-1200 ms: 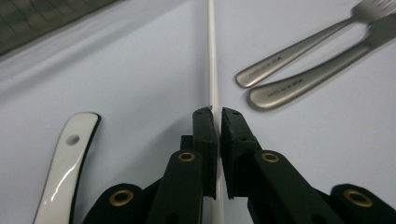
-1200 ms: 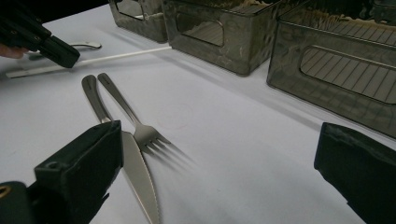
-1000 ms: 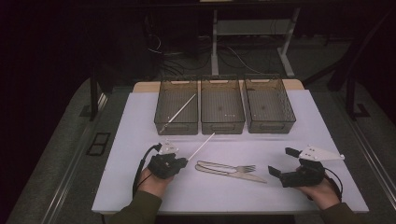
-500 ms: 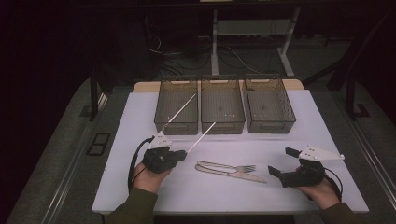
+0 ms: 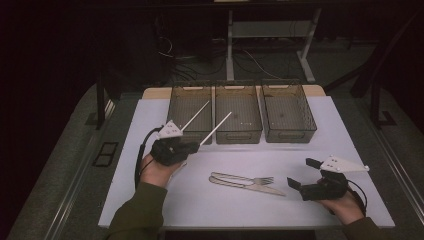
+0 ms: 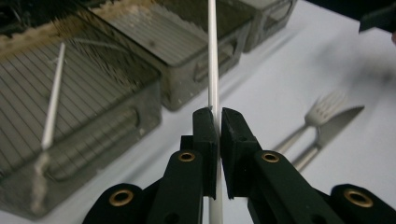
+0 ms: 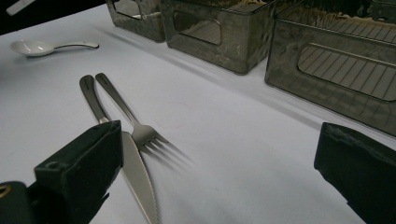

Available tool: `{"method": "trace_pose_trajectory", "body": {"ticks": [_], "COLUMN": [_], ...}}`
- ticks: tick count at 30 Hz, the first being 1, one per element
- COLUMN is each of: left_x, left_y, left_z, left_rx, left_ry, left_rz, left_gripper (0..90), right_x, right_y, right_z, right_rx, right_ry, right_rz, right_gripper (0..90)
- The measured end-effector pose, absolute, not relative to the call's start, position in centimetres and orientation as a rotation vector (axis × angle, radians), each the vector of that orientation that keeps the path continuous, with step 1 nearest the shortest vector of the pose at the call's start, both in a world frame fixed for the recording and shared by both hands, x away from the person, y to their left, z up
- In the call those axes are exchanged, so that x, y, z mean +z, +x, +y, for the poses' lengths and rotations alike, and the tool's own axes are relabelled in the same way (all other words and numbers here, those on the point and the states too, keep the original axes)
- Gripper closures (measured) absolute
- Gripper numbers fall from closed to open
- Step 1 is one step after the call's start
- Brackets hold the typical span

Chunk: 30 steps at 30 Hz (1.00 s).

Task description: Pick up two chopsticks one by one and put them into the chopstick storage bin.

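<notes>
The chopstick looks like smooth, matt white plastic. At 3 o'clock of it in the left gripper view, the fork and knife are polished, glossy metal. The three bins look like smoky translucent plastic with ribbed floors. The worktop is matt white. The spoon is glossy white. The black jaws look matt.

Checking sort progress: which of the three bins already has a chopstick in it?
The leftmost bin: one white chopstick lies slanted in it. The middle bin and right bin hold none.
</notes>
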<state>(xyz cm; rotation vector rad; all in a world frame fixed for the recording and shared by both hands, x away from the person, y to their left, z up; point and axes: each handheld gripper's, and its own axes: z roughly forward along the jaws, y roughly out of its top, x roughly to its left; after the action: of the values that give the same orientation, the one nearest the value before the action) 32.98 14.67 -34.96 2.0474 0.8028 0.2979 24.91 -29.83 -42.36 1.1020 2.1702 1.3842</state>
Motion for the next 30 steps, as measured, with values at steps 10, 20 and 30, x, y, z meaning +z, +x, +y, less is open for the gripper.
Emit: {"method": "trace_pose_trajectory", "body": {"ticks": [10,20,30], "left_x": [-32.9,-31.2,-31.6], "left_y": [37.3,42.3,46.2], "left_z": [14.8,15.1,15.1], "left_rx": [0.347,0.418,0.433], "left_ry": [2.065,2.075,2.073], "left_rz": [0.827,0.857,0.874], "left_gripper": [84.0,84.0,83.9], "right_x": [-42.4,-42.4,-42.3], "right_y": [24.9,24.9,24.9], "right_z": [-29.8,-29.9,-30.0], "right_rx": [1.387,1.392,1.404], "right_ry": [1.102,1.103,1.107], "right_rz": [2.171,2.169,2.171], "right_gripper": [1.4,1.4,1.4]}}
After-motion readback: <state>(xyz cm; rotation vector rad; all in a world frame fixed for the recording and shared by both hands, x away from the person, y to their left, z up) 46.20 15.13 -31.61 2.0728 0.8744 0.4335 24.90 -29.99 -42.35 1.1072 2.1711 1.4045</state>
